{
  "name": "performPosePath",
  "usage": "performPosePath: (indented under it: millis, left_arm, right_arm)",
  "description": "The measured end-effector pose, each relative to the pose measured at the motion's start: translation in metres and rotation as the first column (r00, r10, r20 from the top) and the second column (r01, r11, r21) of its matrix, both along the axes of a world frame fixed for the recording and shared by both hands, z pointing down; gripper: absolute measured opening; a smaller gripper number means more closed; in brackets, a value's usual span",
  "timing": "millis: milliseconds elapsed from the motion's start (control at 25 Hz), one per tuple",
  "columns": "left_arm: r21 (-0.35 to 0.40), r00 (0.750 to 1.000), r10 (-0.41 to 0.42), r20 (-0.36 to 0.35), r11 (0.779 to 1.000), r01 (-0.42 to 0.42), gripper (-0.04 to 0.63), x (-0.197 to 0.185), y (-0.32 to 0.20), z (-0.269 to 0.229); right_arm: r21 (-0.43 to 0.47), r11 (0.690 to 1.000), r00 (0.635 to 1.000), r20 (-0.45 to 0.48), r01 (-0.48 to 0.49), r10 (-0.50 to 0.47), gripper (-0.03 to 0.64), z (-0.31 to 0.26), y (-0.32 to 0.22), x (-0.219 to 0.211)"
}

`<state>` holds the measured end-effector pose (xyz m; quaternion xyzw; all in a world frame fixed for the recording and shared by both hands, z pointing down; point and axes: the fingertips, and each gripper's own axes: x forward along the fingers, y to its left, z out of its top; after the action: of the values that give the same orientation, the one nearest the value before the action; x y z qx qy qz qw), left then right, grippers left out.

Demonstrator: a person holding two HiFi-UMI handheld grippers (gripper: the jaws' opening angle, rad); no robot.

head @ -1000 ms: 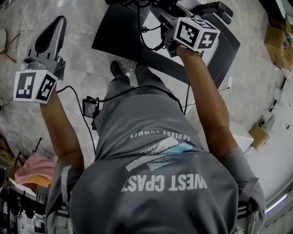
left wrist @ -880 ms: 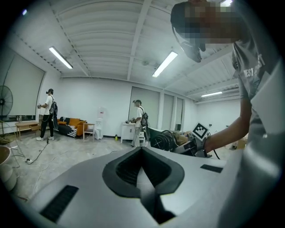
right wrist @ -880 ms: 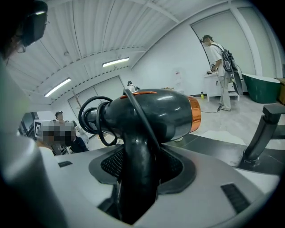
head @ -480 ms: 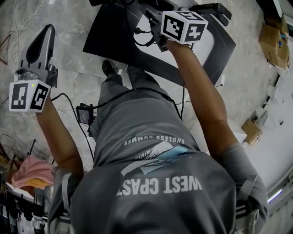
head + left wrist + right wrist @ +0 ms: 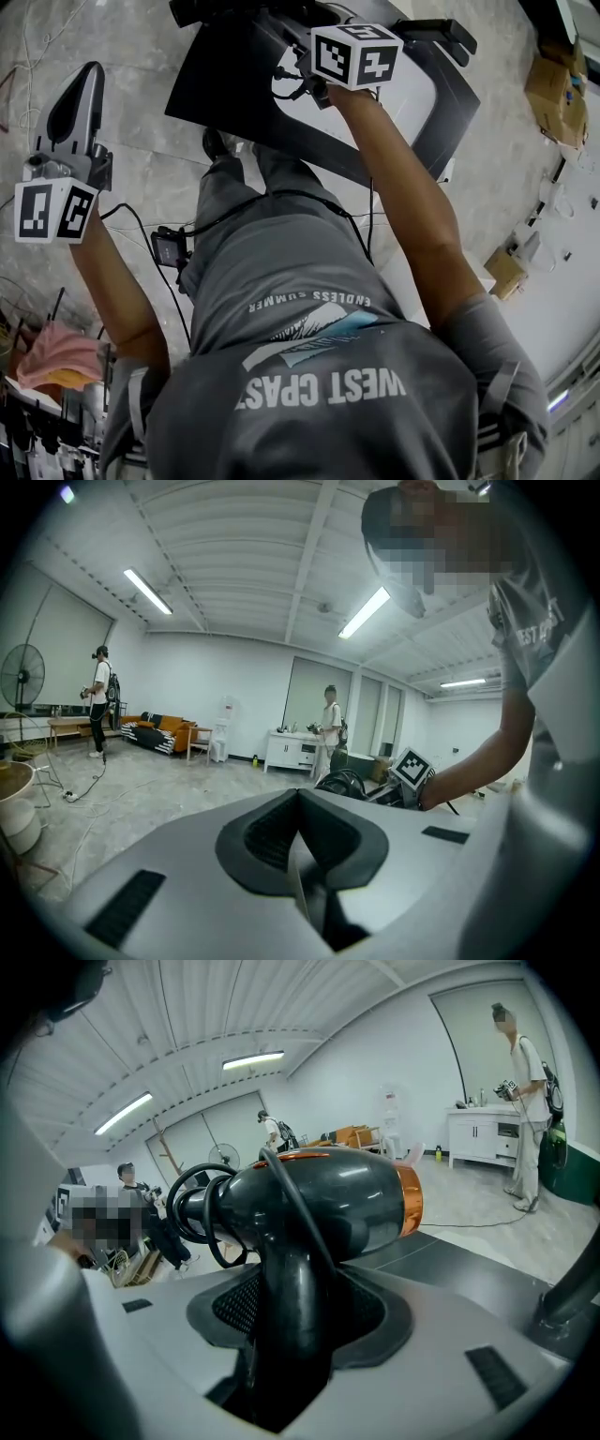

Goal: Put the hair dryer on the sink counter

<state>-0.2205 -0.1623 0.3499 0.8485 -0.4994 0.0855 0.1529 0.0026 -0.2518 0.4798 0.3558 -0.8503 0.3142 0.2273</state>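
A black hair dryer (image 5: pixel 328 1194) with an orange ring has its cord looped round it. Its handle stands between the jaws of my right gripper (image 5: pixel 286 1283), which is shut on it. In the head view the right gripper (image 5: pixel 281 28) is held out over the black sink counter (image 5: pixel 216 84) with its white basin (image 5: pixel 412 94); the dryer is mostly hidden there at the top edge. My left gripper (image 5: pixel 86 75) is held out at the far left over the floor, well away from the counter. Its jaws (image 5: pixel 300 799) are shut with nothing in them.
A black faucet (image 5: pixel 441 28) rises at the counter's far side. A cable and a small black box (image 5: pixel 169 248) hang by the person's legs. Cardboard boxes (image 5: pixel 553 84) lie on the floor at right, a pink cloth (image 5: pixel 56 356) at lower left. Other people (image 5: pixel 330 719) stand across the room.
The right gripper with the dryer has shifted a little left and farther over the counter. The left gripper sits slightly lower in the head view.
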Motion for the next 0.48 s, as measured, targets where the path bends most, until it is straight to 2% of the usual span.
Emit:
performPosePath:
  millis: [480]
  left_arm:
    - [-0.038,0.999,-0.039,-0.011,0.999,0.039,0.015,-0.019,0.000,0.031]
  right_arm:
    - [-0.068,0.997,0.997,-0.055,0.042,-0.046,0.222,0.060,-0.002,-0.020]
